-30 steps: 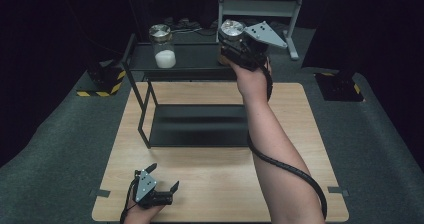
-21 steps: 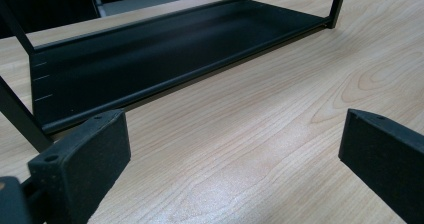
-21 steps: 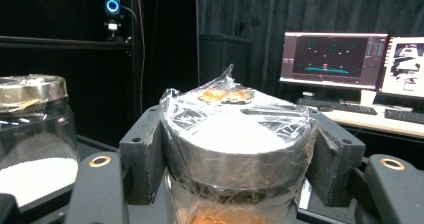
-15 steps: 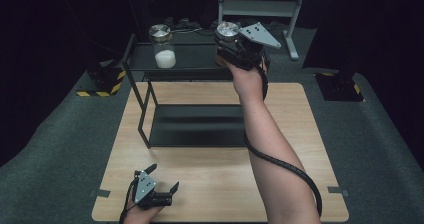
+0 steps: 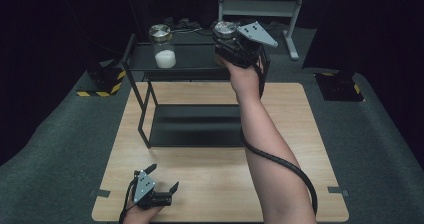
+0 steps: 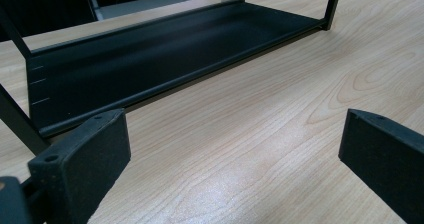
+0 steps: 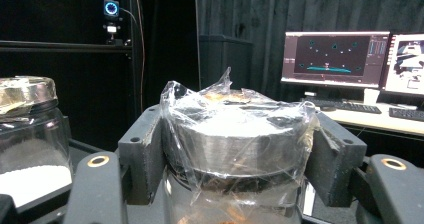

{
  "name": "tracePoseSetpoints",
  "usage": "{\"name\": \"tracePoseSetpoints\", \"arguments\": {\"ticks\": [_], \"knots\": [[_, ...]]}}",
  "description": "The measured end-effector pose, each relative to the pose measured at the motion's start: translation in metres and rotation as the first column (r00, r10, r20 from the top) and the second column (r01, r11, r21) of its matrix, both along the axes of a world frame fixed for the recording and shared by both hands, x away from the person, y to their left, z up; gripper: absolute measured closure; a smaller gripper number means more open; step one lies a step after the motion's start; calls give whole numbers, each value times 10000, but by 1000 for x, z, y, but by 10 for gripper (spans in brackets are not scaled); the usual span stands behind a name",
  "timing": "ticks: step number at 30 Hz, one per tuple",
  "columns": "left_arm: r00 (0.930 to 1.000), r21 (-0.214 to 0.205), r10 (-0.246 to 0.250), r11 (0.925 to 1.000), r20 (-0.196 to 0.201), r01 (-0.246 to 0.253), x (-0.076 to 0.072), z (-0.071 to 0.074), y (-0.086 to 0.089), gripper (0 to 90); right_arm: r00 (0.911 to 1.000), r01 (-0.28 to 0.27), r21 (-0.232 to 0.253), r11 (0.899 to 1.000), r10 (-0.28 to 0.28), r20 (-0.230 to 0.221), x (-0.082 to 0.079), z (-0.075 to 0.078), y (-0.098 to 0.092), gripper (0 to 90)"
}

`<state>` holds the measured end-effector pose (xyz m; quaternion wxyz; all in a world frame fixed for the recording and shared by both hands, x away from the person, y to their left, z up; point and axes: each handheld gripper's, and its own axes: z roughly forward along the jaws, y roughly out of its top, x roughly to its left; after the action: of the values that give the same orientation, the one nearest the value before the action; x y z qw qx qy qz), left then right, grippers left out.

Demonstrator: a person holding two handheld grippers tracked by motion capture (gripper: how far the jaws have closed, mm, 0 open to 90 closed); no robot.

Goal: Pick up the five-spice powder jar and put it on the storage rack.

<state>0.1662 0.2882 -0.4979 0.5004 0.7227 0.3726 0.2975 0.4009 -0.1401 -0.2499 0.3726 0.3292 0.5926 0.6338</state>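
On the shelf rack's [image 5: 145, 109] top tier, at its left end, one jar [image 5: 163, 47] with white powder already stands. A second jar [image 7: 235, 134], its lid wrapped in plastic film, sits at the tier's right end, so I judge the work about halfway: this jar is gripped but not yet freed or carried off. The left tongs [image 5: 156, 194] rest released on the surface [image 5: 210, 184] in front of the rack, touching nothing. The right tongs [image 7: 235, 149] are clenched on the second jar's lid.
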Motion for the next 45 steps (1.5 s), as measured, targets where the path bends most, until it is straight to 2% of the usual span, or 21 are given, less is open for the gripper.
{"name": "tracePoseSetpoints", "arguments": {"ticks": [4, 8, 12, 16, 24, 31, 35, 39, 45], "knots": [[10000, 23, -9, 10000, 20, 9, 0, 0, 0, 4, 10000, -11, -26, 10000, 11, -32, -1, 1, -1, 327], [10000, 4, -7, 10000, -8, 7, 0, 0, 0, 4, 10000, 14, 73, 10000, -14, -79, -2, 1, 0, 263], [10000, -37, -45, 10000, 3, 45, 0, 0, 1, 4, 9999, -36, 243, 9997, 39, -130, -2, 0, -2, 154], [10000, 42, -63, 10000, 16, 63, 0, 0, 0, 4, 9996, 57, 230, 9997, -50, -283, -6, 2, 0, 3], [10000, 167, -23, 9999, -11, 23, 1, 1, -2, 4, 9999, -12, -126, 9999, 10, -144, -19, 1, -4, 0], [10000, 247, 10, 9997, 1, -10, 0, 2, -4, 4, 9998, -180, -197, 9996, 181, 10, -36, -1, -10, 0], [10000, 288, 8, 9996, -8, -8, 0, 2, -4, 4, 9994, -332, -64, 9994, 332, 25, -46, -3, -15, 0], [10000, 364, 14, 9993, 4, -14, 0, 3, -5, 4, 9994, -346, -40, 9994, 346, 71, -58, -8, -19, 0], [10000, 393, 41, 9992, 14, -42, -1, 3, -6, 4, 9990, -399, -251, 9989, 404, 190, -74, -17, -27, 0]]}}
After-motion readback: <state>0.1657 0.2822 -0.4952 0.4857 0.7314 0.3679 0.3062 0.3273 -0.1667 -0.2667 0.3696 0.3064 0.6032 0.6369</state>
